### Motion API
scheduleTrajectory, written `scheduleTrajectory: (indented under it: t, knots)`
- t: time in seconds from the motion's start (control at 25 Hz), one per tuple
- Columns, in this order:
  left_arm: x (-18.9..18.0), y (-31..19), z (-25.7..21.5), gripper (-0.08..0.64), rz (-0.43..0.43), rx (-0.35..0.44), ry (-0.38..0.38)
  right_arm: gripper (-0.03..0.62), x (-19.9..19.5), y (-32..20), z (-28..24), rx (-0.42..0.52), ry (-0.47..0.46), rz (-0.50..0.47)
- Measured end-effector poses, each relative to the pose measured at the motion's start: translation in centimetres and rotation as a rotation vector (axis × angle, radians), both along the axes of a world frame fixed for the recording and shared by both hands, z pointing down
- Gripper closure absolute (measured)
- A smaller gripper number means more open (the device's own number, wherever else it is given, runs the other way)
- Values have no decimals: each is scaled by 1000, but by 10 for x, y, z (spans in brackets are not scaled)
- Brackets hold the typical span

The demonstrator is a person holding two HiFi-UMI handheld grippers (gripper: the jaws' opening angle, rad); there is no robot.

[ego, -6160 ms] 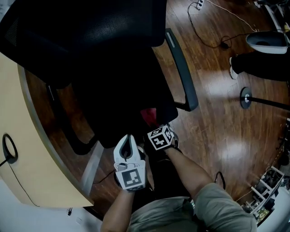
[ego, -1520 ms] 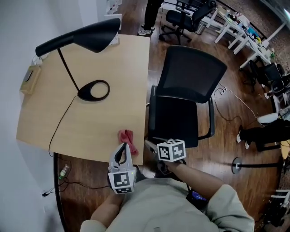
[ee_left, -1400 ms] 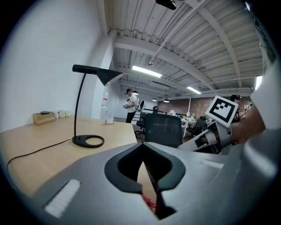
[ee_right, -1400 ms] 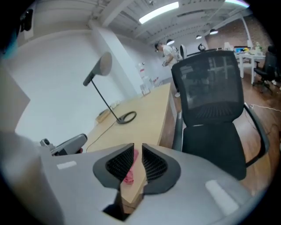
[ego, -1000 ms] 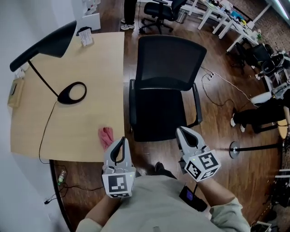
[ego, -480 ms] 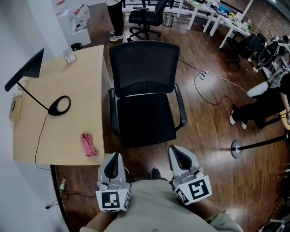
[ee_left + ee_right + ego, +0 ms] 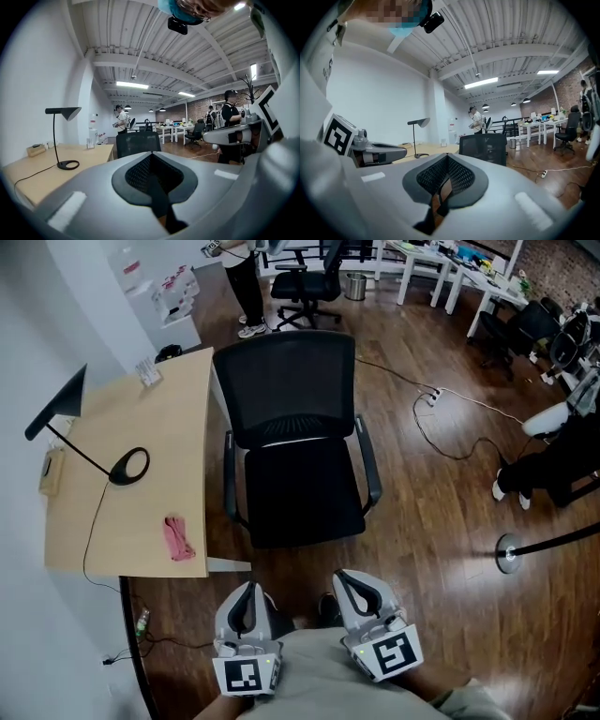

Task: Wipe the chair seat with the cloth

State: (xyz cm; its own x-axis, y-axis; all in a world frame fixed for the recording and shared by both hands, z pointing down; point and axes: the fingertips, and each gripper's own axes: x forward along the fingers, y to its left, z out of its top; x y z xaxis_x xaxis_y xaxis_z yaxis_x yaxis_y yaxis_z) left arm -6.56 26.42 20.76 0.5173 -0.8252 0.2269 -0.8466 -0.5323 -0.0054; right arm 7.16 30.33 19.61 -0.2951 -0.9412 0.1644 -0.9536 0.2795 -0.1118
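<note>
The black office chair (image 7: 302,493) stands in the middle of the head view, its seat bare. A red cloth (image 7: 177,538) lies crumpled on the wooden desk (image 7: 122,521), near the desk's near edge and left of the chair. My left gripper (image 7: 248,587) and right gripper (image 7: 345,576) are held close to my body, well short of the chair, both shut with nothing in them. In the left gripper view the gripper (image 7: 150,157) points toward the chair's back (image 7: 138,143). The right gripper (image 7: 446,157) does the same, with the chair (image 7: 483,145) ahead.
A black desk lamp (image 7: 112,460) stands on the desk. A cable (image 7: 450,418) runs across the wooden floor on the right, by a round stand base (image 7: 509,554) and a person's legs (image 7: 553,465). Other chairs and tables (image 7: 309,282) and a standing person (image 7: 246,296) are behind.
Both grippers have drawn back toward my body, away from desk and chair. The cloth, on the chair seat in the earliest frame, has lain on the desk since.
</note>
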Motion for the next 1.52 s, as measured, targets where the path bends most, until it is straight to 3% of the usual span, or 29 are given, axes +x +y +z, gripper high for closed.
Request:
scheduleTrajectory:
  t: [0.2,0.4,0.92,1.52]
  knots:
    - [-2,5,-7,555,8,24,-7,592,-6,3,2,-6,-26,-4]
    - [-20,5,-16,555,17,35,13,592,-8,7,-9,3,-19,56]
    - [-59,4,-11,555,48,39,50,592,-58,13,-5,-20,60,68]
    - [-56,0,-12,555,65,38,46,592,-56,9,-8,-16,55,92]
